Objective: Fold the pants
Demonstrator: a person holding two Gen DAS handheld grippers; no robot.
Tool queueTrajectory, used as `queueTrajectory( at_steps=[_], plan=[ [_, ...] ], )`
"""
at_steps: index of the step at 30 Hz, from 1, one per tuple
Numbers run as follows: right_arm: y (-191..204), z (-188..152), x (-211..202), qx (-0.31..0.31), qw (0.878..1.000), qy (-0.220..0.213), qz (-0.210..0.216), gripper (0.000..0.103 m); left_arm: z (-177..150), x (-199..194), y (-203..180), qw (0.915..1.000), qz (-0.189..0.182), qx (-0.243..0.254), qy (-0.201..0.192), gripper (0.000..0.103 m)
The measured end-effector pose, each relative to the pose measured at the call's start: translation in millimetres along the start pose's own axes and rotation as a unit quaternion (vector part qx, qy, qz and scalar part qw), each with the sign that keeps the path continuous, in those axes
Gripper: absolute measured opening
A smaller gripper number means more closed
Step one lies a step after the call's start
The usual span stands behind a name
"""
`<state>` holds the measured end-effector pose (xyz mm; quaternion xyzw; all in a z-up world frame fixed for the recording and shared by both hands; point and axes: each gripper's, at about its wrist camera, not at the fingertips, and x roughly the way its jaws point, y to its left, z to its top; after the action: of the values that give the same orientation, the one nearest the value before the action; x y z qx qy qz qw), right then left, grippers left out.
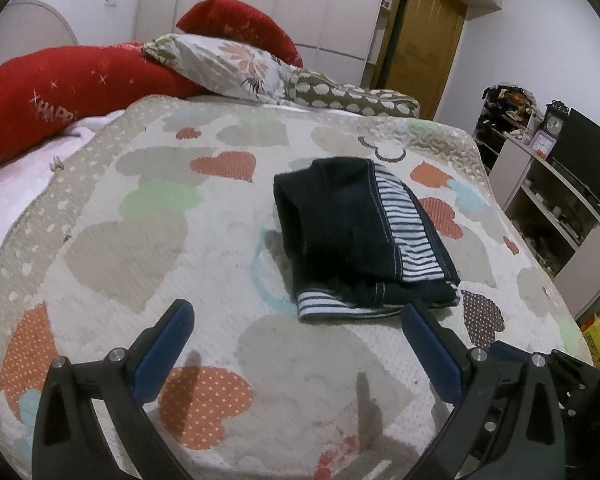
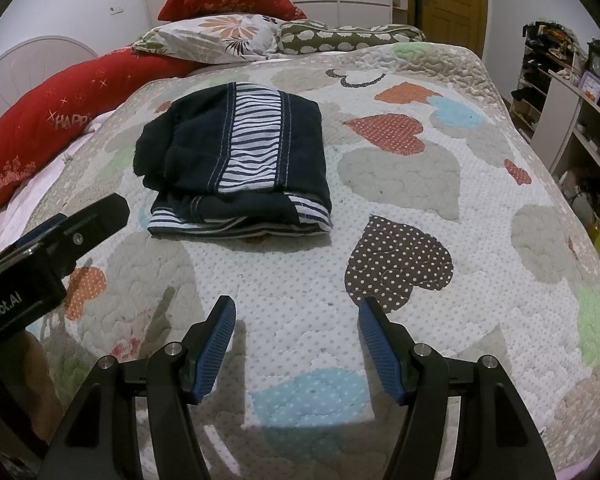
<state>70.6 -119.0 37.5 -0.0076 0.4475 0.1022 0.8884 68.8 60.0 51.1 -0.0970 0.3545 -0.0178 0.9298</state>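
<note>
Dark navy pants [image 1: 352, 236] [image 2: 236, 160] with a blue-and-white striped band lie folded into a compact bundle on the heart-patterned quilt [image 1: 148, 248] [image 2: 400, 168]. My left gripper [image 1: 296, 312] hovers open just in front of the bundle, its right fingertip [image 1: 414, 314] close to the bundle's near edge, nothing between its blue pads. My right gripper [image 2: 296, 308] stands open over bare quilt, nearer than the pants and to their right, holding nothing. In the right wrist view the left gripper's black body [image 2: 60, 240] reaches in from the left edge.
Red pillows [image 1: 60, 92] [image 2: 52, 120], a floral pillow [image 1: 228, 64] [image 2: 216, 36] and a cloud-print bolster [image 1: 352, 96] [image 2: 348, 34] lie at the head of the bed. White shelving [image 1: 548, 184] [image 2: 572, 120] with clutter stands right of the bed. A wooden door [image 1: 424, 40] is behind.
</note>
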Motion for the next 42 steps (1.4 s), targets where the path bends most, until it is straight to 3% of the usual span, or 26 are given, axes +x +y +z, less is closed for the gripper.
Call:
queueTrajectory(
  at_steps=[8, 42],
  plan=[
    [0.1, 0.0, 0.0, -0.001, 1.0, 0.0, -0.001, 0.069, -3.3, 15.4, 3.9, 0.9986, -0.02, -0.017, 0.047, 0.103],
    [-1.4, 1.2, 0.0, -0.002, 1.0, 0.0, -0.003, 0.072, -8.0, 20.2, 5.5, 0.9978, -0.02, -0.016, 0.061, 0.103]
  ],
)
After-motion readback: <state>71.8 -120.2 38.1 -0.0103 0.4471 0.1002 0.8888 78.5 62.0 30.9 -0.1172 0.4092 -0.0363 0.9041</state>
